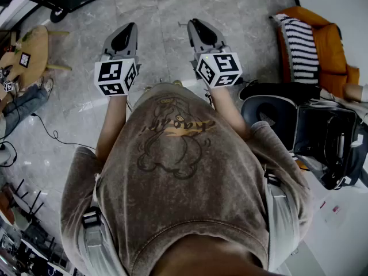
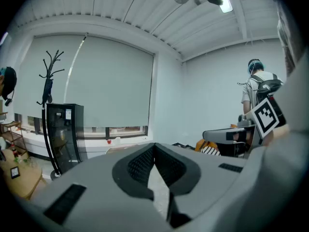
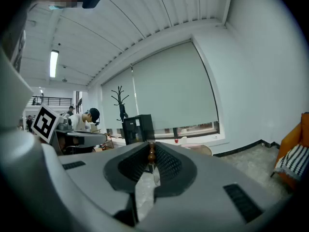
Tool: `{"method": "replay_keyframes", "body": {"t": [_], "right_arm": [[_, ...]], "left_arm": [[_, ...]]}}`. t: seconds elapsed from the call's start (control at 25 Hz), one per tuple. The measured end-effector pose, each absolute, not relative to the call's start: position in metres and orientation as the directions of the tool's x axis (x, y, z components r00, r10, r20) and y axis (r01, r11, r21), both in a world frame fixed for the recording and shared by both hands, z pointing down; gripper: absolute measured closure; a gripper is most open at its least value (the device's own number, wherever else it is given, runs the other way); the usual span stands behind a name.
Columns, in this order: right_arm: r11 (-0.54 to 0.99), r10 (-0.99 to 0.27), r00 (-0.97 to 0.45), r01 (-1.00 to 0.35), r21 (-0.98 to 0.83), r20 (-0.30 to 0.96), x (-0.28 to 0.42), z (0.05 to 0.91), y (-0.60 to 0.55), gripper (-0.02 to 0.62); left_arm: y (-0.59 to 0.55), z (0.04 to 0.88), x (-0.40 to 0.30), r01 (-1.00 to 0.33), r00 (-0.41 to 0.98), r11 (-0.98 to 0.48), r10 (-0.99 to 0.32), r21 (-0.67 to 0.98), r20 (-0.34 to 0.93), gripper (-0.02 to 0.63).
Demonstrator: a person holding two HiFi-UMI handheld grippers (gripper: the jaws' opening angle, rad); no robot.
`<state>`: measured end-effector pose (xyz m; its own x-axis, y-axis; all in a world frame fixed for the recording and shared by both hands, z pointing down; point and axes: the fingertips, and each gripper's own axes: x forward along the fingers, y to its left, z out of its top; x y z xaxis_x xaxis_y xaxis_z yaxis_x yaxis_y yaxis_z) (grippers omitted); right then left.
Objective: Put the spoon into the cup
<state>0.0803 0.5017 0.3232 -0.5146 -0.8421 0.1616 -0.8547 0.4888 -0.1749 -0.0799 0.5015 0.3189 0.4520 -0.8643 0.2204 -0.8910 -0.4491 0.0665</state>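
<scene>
Far L: low round wooden table w/ a marker tag on it. Your L gripper is held out front over the grey tile floor, jaws pressed together, nothing btwn them. Your R gripper is just beside it, approx. side by side, jaws pinching the spoon at the tips. Only a slim brown wooden bit of it shows, upright btwn the pads. Far R: orange chair w/ striped cushion. Nearer you, a black bag.
</scene>
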Motion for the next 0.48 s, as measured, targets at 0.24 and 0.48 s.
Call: {"method": "replay_keyframes", "body": {"t": [0.24, 0.48], "right_arm": [[0.502, -0.833, -0.531, -0.843, -0.193, 0.154, 0.095, 0.317, 0.521, 0.543], [0.511, -0.825, -0.546, -0.831, -0.219, 0.147, 0.113, 0.318, 0.54, 0.543]], "left_arm": [[0.519, 0.311, -0.061, -0.891, 0.452, -0.451, -0.863, 0.059, 0.227, 0.588], [0.536, 0.313, -0.044, -0.898, 0.436, -0.437, -0.869, 0.05, 0.232, 0.588]]}}
